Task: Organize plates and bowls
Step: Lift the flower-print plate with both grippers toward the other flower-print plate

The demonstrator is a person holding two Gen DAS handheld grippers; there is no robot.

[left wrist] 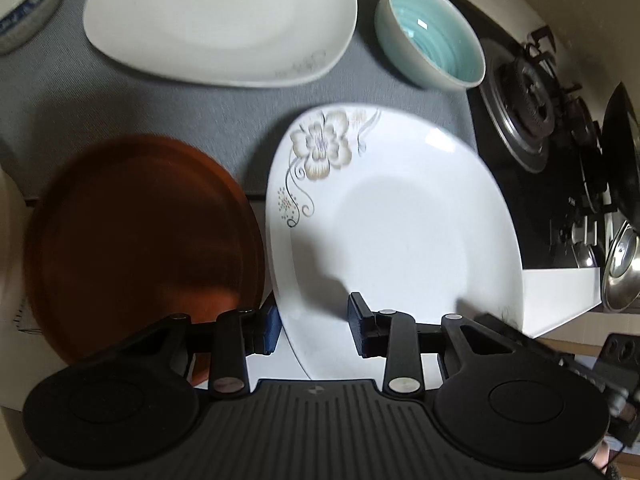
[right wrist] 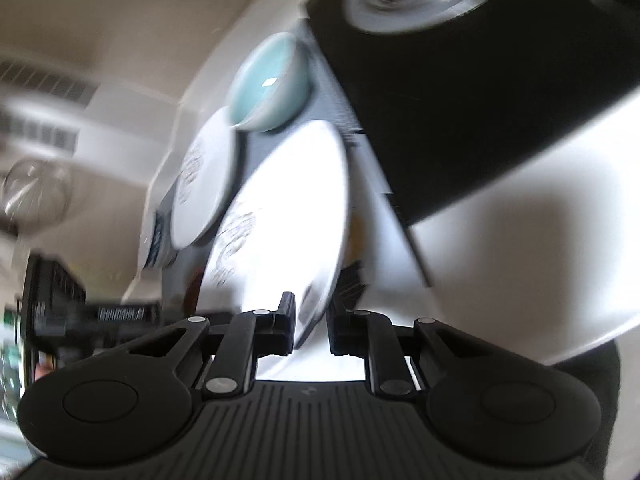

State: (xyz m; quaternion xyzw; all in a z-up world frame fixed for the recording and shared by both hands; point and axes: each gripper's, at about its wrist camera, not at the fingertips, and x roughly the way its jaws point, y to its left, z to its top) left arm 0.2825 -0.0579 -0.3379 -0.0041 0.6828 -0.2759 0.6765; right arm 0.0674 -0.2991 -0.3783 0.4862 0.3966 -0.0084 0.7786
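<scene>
In the left wrist view a white plate with a flower print lies in front of my left gripper. The gripper is open, its jaws on either side of the plate's near rim. A brown plate lies just to its left. A large white plate and a teal bowl lie farther back on the grey mat. In the tilted, blurred right wrist view my right gripper is open around the flower plate's edge. The teal bowl and the other white plate show beyond it.
A blue-patterned bowl sits at the far left corner. A black gas stove with a burner and a dark pan stands to the right. A steel lid lies by the counter edge.
</scene>
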